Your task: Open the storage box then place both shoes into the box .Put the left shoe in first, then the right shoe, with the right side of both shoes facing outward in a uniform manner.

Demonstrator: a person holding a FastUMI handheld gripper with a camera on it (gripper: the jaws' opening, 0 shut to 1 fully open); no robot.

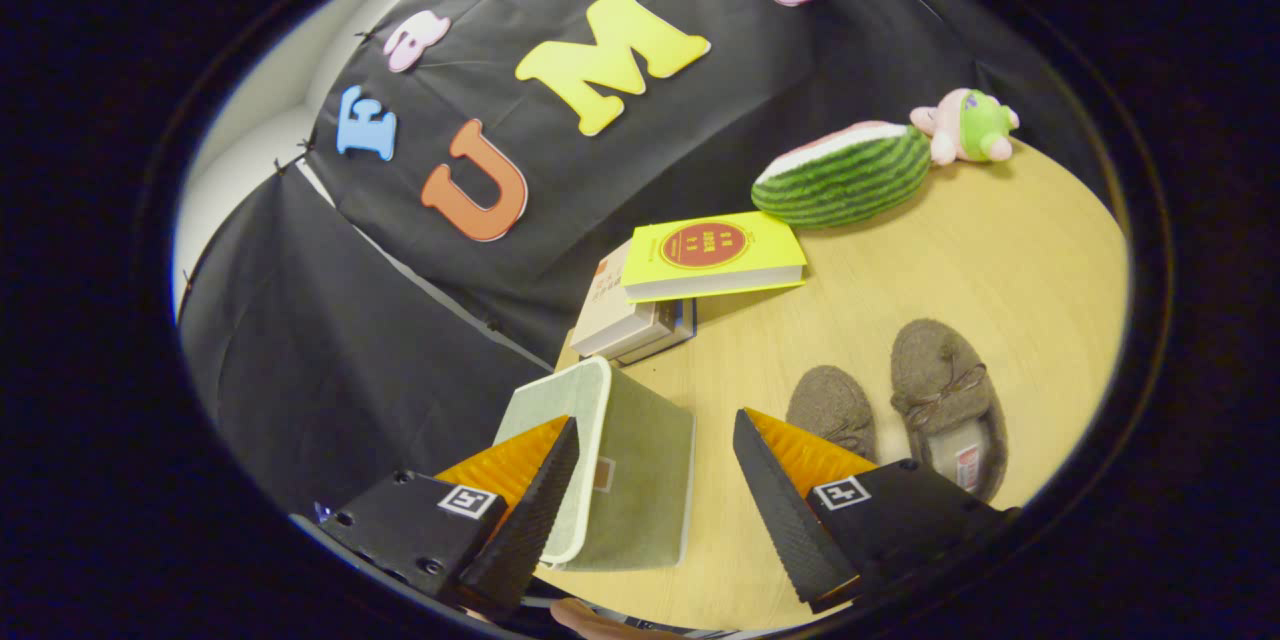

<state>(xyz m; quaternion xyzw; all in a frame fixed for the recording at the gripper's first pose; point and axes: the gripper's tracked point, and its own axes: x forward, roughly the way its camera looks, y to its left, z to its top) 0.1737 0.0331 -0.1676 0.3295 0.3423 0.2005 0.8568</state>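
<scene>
Gripper (655,440): fingers spread wide apart, pinching nothing, held above the desk (900,260).

Storage box (620,465): pale green with a light rim, lying between the fingers and nearer the left one, whose tip overlaps the box's rim. The box sits at the desk's near corner, close to the black cloth wall. A small brownish tab shows on its facing side. Whether the lid is open or closed cannot be told.

Left shoe (832,410): brown fuzzy slipper, just beyond the right finger's tip, partly hidden behind that finger. Lies flat on the desk.

Right shoe (945,390): matching brown fuzzy slipper with a small bow, just beside the first, on its far side from the box. Opening faces up; a light lining with a label shows inside.

Books (715,255): a yellow book resting across a pale stack, beyond the box, against the cloth wall.

Watermelon plush (845,175): beyond the books, at the desk's far side.

Small plush toy (968,125): pink and green, touching the watermelon's end.
</scene>
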